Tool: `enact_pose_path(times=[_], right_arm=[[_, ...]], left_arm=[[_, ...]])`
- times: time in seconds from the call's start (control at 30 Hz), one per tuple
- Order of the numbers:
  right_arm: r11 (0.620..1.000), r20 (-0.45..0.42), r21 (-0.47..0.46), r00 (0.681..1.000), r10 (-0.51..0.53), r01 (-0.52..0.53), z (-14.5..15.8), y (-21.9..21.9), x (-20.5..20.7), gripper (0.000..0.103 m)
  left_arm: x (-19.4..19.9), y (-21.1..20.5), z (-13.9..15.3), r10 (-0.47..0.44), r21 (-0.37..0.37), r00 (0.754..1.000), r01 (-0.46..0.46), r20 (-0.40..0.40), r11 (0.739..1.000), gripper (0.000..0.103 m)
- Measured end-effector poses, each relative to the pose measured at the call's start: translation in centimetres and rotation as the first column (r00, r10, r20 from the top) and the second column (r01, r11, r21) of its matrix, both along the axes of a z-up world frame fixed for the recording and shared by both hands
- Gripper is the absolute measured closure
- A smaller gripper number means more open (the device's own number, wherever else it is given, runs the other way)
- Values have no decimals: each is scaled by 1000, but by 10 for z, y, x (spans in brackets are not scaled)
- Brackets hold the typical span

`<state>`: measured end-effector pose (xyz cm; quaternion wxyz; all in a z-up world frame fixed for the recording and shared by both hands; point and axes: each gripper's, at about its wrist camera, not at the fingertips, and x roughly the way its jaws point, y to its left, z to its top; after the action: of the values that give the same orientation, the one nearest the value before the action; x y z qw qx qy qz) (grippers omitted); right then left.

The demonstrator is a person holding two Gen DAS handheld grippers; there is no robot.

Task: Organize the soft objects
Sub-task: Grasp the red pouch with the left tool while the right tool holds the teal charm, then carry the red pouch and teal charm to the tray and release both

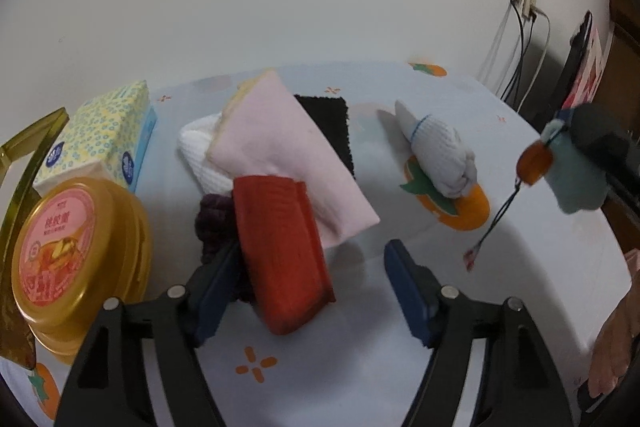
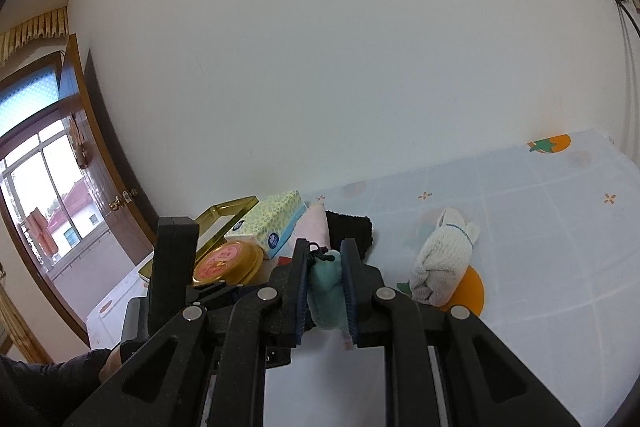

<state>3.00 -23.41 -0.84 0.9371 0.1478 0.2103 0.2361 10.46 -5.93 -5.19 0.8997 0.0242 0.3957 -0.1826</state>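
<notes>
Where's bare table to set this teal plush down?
Bare cloth lies right of the rolled white sock, out to the table edge, and nearer than the red pad. Crowded: the pile of pink pillow, black cloth, tissue box and gold tin.

Each claw is matte black plastic: two angular linked arms with triangular cut-outs, round silver pivot pins, and dark blue ribbed pads inside the fingers, as on the left claw (image 1: 316, 291) and right claw (image 2: 327, 291). A dark sleeve (image 2: 52, 383) fills the lower left of the right wrist view.
</notes>
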Motion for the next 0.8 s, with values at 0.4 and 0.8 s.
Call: enact_pose_path(times=[0.4, 0.8], right_arm=[[999, -5, -14, 1000, -30, 29, -1, -1, 3, 85], [997, 68, 26, 995, -74, 73, 4, -13, -6, 85]], left_arm=[[0, 16, 3, 30, -70, 999, -28, 21, 997, 72], [-51, 38, 38, 29, -133, 937, 19, 349, 991, 72]])
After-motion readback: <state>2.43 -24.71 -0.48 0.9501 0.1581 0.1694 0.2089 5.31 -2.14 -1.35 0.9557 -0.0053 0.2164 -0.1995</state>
